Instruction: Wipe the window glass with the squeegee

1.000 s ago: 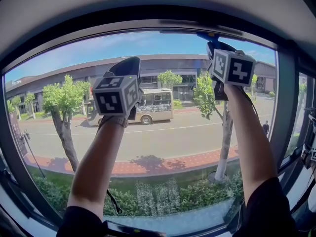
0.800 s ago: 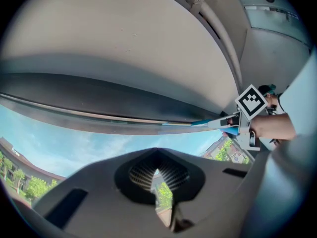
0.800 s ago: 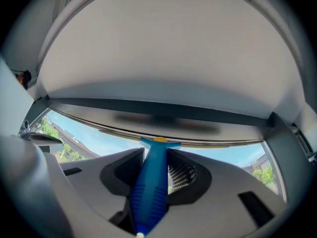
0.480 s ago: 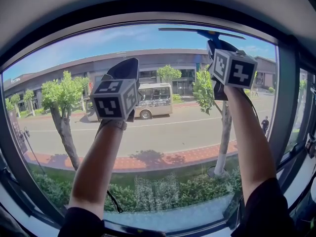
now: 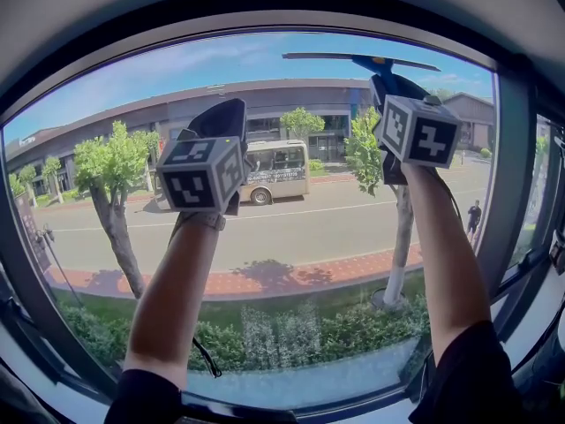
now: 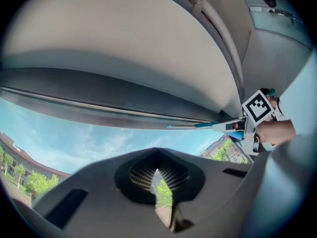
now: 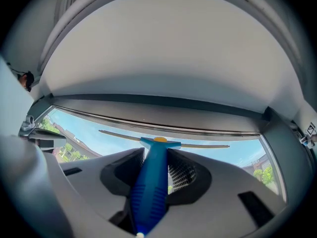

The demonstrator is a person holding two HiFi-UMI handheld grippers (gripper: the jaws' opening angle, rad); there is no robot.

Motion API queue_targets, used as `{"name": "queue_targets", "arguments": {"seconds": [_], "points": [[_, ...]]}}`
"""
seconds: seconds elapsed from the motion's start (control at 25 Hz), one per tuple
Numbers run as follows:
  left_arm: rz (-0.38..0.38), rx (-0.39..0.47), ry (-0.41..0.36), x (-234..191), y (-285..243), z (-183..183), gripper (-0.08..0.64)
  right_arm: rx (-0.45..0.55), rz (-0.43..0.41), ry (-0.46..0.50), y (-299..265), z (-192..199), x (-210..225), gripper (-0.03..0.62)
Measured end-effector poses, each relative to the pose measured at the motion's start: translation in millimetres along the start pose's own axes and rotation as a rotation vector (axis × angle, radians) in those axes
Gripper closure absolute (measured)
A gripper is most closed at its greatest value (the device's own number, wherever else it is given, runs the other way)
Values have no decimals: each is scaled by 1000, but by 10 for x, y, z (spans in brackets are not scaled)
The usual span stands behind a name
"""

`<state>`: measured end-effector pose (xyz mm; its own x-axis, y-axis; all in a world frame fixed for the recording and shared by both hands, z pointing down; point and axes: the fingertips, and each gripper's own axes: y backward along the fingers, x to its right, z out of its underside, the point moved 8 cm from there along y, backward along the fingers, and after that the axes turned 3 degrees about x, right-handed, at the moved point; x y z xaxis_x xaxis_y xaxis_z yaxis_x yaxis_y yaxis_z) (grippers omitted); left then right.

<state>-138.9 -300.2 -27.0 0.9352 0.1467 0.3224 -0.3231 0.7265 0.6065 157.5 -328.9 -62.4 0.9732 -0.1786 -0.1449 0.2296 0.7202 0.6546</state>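
Squeegee [image 5: 375, 61] blade now sits lower on the window glass [image 5: 300, 237], clear of the top frame [image 5: 265, 9].
Right tongs [image 7: 157, 168] clamp its blue handle; left tongs [image 6: 157, 176] are closed and empty.

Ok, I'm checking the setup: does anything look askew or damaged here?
Nothing stands out: the right gripper holds the squeegee by its handle, blade level under the top frame, and the glass looks unbroken.

Outside, a beige minibus [image 5: 275, 171] stands at the far kerb of a grey road [image 5: 300, 232], in front of a long low building [image 5: 265, 104]. A red brick pavement [image 5: 291, 281] runs along the near side. A hedge [image 5: 309, 334] lies below it. One tree [image 5: 110, 162] stands at the left, another [image 5: 402, 237] at the right. A pedestrian [image 5: 475, 215] is at the far right.
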Motion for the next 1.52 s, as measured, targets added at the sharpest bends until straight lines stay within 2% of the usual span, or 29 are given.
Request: {"name": "queue_targets", "arguments": {"seconds": [0.68,1.04,1.52], "points": [[10,-29,52,166,166,118,560,-44,-3,-18,330,275,-122,449],[29,-37,45,322,239,165,560,-65,3,-16,498,451,-114,449],[33,-80,73,351,392,419,560,-97,-14,-17,747,728,-203,449]]}}
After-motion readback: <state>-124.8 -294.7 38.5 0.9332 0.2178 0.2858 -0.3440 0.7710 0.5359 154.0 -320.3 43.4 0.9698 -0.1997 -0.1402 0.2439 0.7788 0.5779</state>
